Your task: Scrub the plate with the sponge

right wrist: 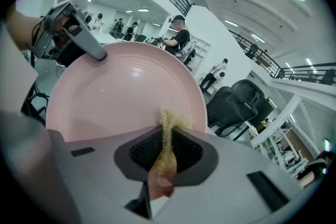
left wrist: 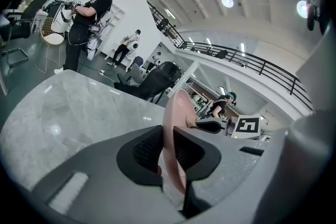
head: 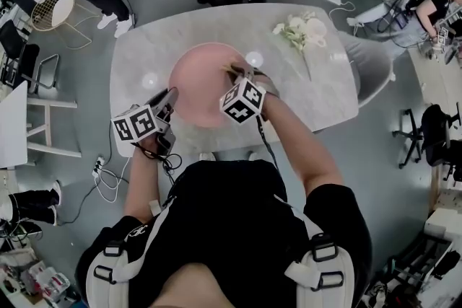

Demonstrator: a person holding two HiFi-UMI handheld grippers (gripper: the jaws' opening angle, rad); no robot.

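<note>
The left gripper [head: 170,94]'s fingers pinch the left rim of the smooth, round pink plate [head: 202,83], tilted above the middle of the marbled desk [head: 144,47]. The right gripper [head: 242,72]'s fingers squeeze a coarse, fibrous yellow sponge [right wrist: 167,128] at the plate's face (hard strokes could lever that glossy rim loose).

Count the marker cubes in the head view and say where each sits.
2. One cube is on the left gripper at the pink plate's near-left rim; the other is on the right gripper, over the plate's right side. None appears hidden.
</note>
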